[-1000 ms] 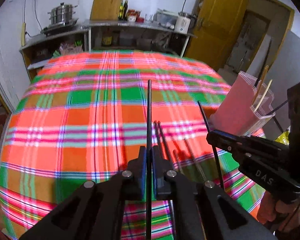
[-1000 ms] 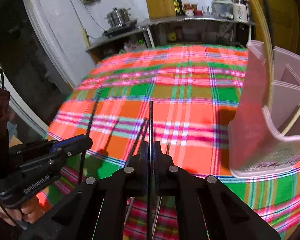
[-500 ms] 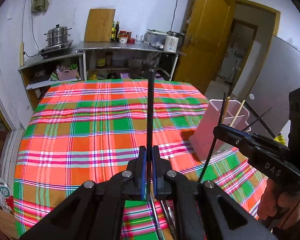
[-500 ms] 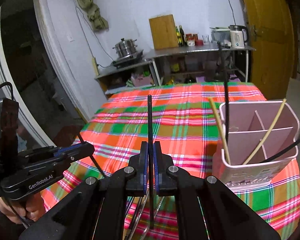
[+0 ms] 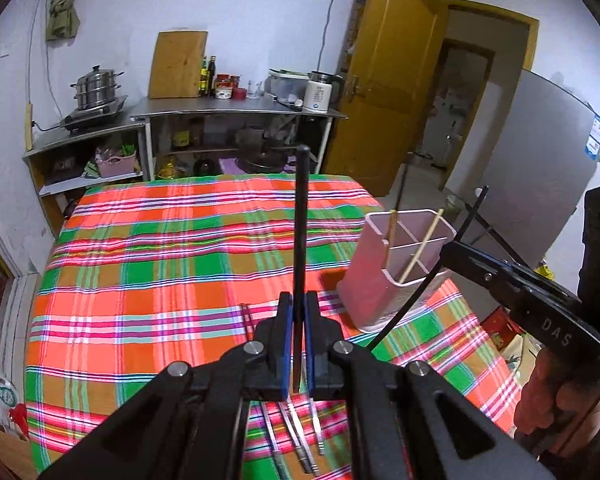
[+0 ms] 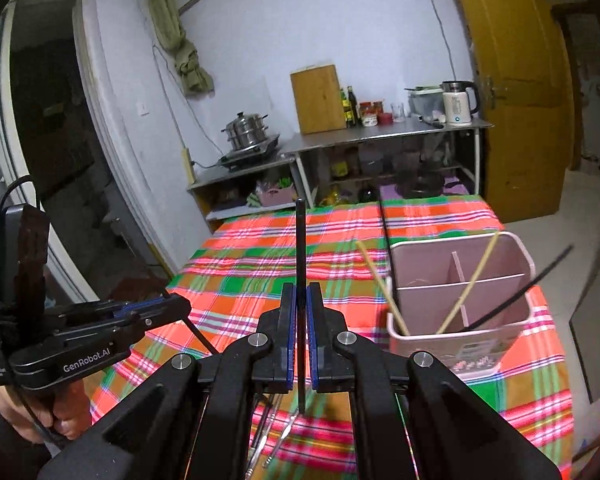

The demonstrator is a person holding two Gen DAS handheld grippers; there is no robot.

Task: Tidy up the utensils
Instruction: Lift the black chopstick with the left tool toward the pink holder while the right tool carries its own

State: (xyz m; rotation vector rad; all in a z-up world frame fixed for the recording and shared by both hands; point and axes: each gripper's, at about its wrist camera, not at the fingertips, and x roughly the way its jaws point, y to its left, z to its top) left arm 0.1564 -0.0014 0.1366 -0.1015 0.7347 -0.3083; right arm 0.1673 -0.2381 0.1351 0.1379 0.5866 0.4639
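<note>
Two hand-held grippers sit nearest the cameras, each clamped on a single black chopstick. The left hand-held gripper pinches its black chopstick upright between narrow blue pads; the right hand-held gripper grips another black chopstick the same way. Below them, several metal utensils lie loose on the plaid tablecloth covering the desk. Farther along, near the right edge, stands the pink divided holder — upright, with partitions. It holds two pale wooden chopsticks leaning apart in separate compartments, plus black ones tilting over its rim. Beyond the desk, a steel shelf carries a kettle — and a stacked steamer pot sits at the left.
</note>
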